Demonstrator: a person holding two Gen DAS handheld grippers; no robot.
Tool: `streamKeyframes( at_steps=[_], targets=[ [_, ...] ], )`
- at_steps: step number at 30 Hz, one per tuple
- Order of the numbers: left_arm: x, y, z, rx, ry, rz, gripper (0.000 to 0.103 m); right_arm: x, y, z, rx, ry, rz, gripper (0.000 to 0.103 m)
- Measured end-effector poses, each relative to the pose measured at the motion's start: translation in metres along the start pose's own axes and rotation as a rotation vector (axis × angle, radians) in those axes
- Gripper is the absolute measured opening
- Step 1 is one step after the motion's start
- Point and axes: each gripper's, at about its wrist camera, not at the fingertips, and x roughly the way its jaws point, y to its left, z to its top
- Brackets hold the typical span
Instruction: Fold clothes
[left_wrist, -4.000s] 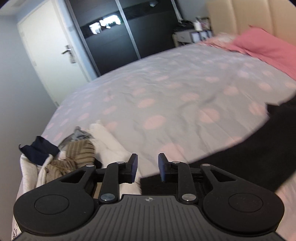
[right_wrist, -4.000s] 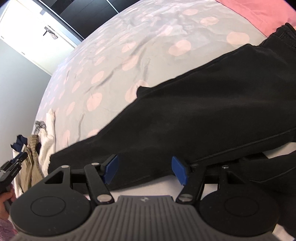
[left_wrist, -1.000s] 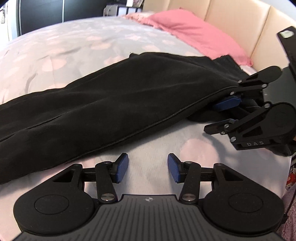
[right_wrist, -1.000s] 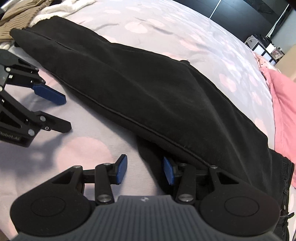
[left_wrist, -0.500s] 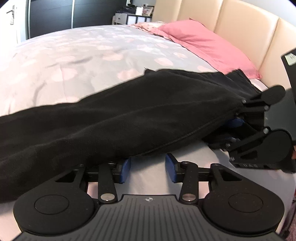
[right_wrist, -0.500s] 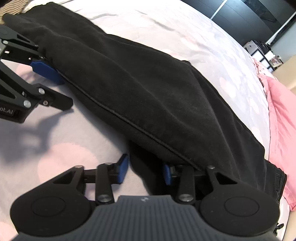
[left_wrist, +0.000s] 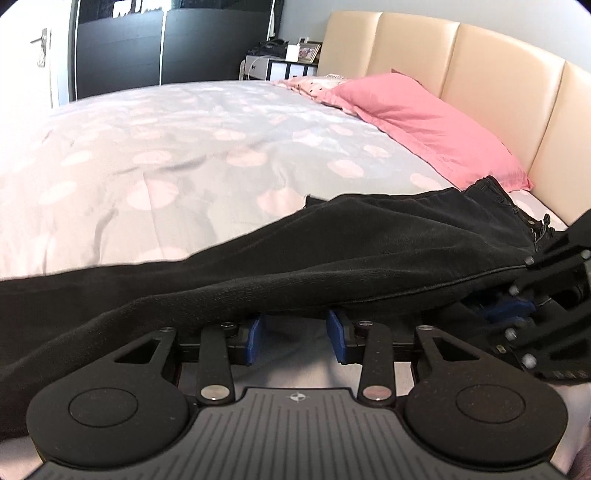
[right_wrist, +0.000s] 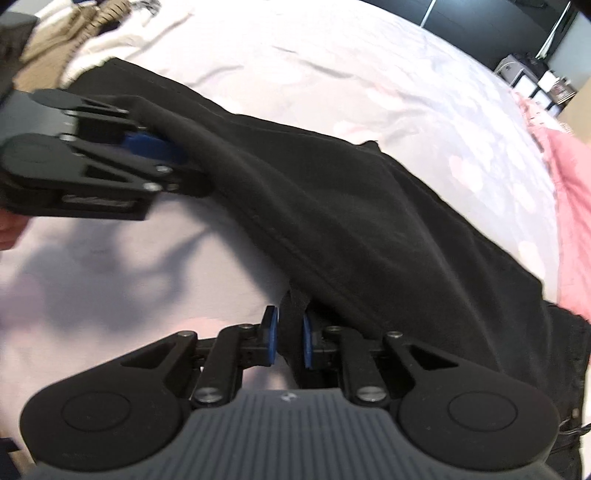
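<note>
Both closing, the right gripper (right_wrist: 287, 341) pinches the black trousers (right_wrist: 369, 221) (unfolded) and the left gripper (left_wrist: 295, 341) straddles their edge.

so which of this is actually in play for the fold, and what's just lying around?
In play:
- black trousers
- right gripper, jaws closing on a fold of the trousers
- left gripper, jaws closing at the trousers' near edge
- bed cover, the work surface

Lying about:
- pink pillow
- clothes pile
- bedside shelf
- dark wardrobe
</note>
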Motion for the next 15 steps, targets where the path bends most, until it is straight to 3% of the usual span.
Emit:
streamKeyframes(
  at_steps=[7, 10, 15],
  targets=[
    [-0.008, -0.001, 0.006, 0.023, -0.007, 0.01, 0.033, -0.018, 0.023, -0.017, -0.071, 0.05, 0.156, 0.016],
    [-0.011, -0.005, 0.006, 0.06, 0.004, 0.023, 0.033, -0.029, 0.039, -0.026, -0.11, 0.076, 0.271, 0.016],
    [-0.022, -0.016, 0.001, 0.125, 0.002, 0.034, 0.033, -0.037, 0.067, -0.043, -0.236, 0.139, 0.367, 0.016]
  ],
)
